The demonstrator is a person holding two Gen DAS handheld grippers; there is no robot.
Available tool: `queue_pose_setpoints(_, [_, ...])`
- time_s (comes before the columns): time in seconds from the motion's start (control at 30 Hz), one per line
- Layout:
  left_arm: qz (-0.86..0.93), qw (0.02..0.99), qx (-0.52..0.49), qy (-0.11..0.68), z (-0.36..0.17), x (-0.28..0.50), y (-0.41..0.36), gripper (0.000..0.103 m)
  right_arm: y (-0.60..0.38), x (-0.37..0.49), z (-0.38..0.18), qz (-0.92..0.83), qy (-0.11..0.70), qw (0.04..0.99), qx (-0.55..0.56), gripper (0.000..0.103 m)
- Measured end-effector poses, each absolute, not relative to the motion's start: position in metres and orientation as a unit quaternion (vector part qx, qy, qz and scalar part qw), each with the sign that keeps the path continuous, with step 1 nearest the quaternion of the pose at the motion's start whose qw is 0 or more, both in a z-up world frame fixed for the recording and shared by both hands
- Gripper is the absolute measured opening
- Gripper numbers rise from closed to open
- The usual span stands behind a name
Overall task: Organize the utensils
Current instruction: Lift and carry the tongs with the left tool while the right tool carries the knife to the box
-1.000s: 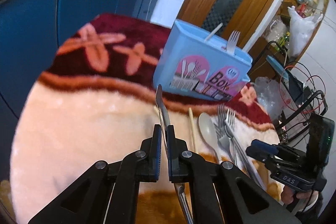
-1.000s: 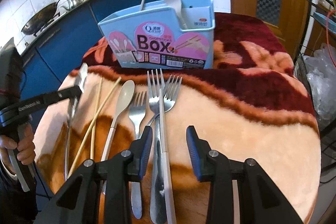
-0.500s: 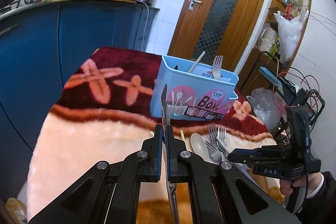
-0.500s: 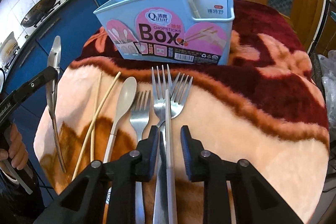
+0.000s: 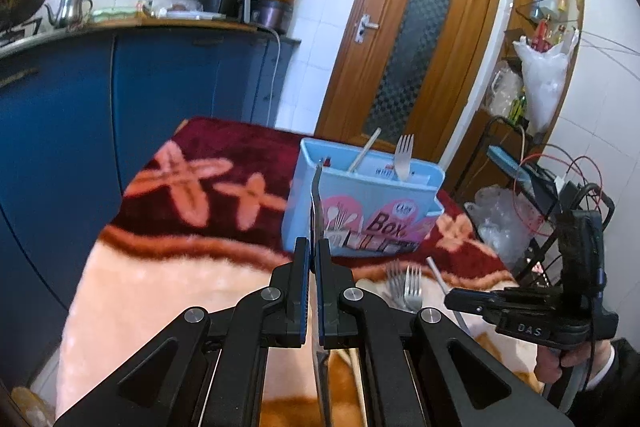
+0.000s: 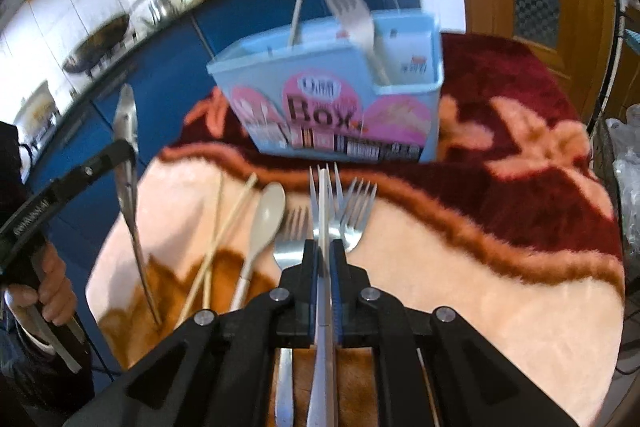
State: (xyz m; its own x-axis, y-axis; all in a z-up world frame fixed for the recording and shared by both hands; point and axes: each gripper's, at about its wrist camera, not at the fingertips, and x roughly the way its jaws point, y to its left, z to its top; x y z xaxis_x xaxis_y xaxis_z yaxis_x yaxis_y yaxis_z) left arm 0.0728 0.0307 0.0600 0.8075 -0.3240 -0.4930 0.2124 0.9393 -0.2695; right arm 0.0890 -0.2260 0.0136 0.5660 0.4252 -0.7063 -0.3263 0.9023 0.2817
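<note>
- The left gripper [image 5: 313, 291] had its jaws squeezed tight on a metal spoon [image 6: 127, 163]. The spoon stood almost straight up, bowl at the top, and hung in the air above the worktop [image 5: 168, 291].
- The right gripper [image 6: 325, 291] had its jaws pinched on a thin white stick [image 6: 322, 211]. It looked like a chopstick. It lay over the forks [image 6: 352, 215], so I could not tell if a fork handle was caught too.
- Just left of the forks lay a pale spoon [image 6: 267, 217] and two wooden chopsticks [image 6: 224, 235], loose on the fuzzy cloth.
- The blue box [image 6: 336, 111] stood behind them, near the back of the worktop. A fork [image 6: 352, 15] and a stick [image 6: 295, 21] already stood inside it.
- I think the step was to carry both things to the box and drop them in.
- To do it well, lift the white stick slowly and check that no fork comes up with it.
- Keep the metal spoon upright, bring it over an open part of the box, and lower the handle in first.
- Let go only when the handle is well inside, so that it does not tip out or knock the box over.
- The two grippers were close, so move one at a time.
</note>
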Motion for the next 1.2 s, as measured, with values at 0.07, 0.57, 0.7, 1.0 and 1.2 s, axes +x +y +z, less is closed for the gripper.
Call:
queue_pose_setpoints(0.07, [-0.139,0.95,-0.102,0.259,0.066,0.071,0.03,0.003,-0.229,0.082,0.019,0.21,0.388,0.895,0.065,0.008])
queue_pose_setpoints(0.57, [-0.122,0.974,-0.109,0.16,0.115,0.093,0.016,0.002,-0.253,0.061,0.046,0.178,0.242,0.949,0.097,0.008])
queue_pose_setpoints(0.7, [-0.103,0.983,-0.092,0.119,0.133,0.1,0.009,0.002,-0.258,0.063,0.045,0.176,0.236,0.95,0.104,0.008])
queue_pose_setpoints(1.0, [-0.085,0.99,-0.089,0.073,0.166,0.119,0.01,0.002,-0.269,0.066,0.044,0.166,0.225,0.953,0.113,0.008])
queue_pose_setpoints(1.2, [-0.07,0.991,-0.081,0.078,0.157,0.141,0.007,0.002,-0.273,0.068,0.044,0.163,0.224,0.954,0.119,0.008])
